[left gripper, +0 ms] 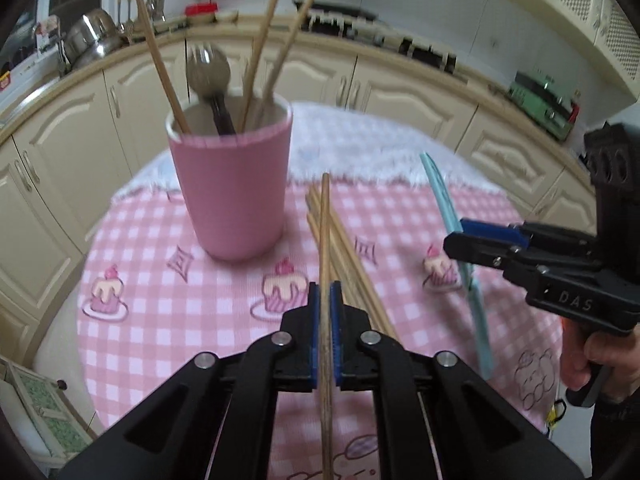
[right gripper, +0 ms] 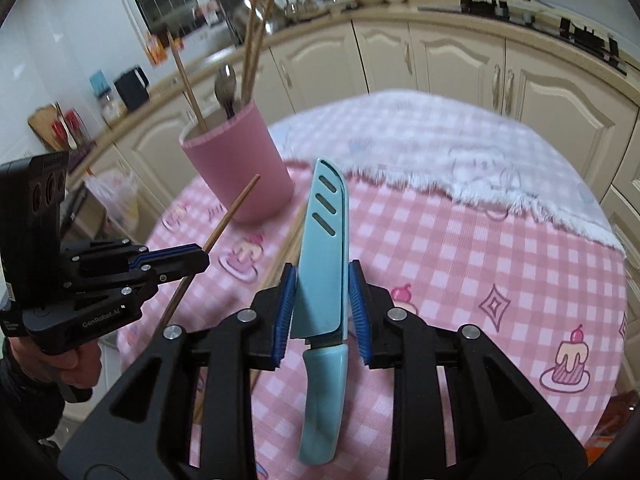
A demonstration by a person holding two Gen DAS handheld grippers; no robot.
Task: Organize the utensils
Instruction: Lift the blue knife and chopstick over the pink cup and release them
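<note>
My left gripper is shut on a single wooden chopstick, held above the table and aimed toward the pink cup. The cup stands upright and holds several chopsticks and a dark spoon. A loose bundle of chopsticks lies on the cloth under my left fingers. My right gripper is shut on a teal sheathed knife, tip pointing forward and handle hanging back. In the right wrist view the left gripper is at the left with its chopstick, and the cup stands behind it.
The round table wears a pink checked cloth with a white fluffy cloth over its far half. Cream kitchen cabinets curve behind the table, with pots and clutter on the counter. A hand grips the right tool's handle.
</note>
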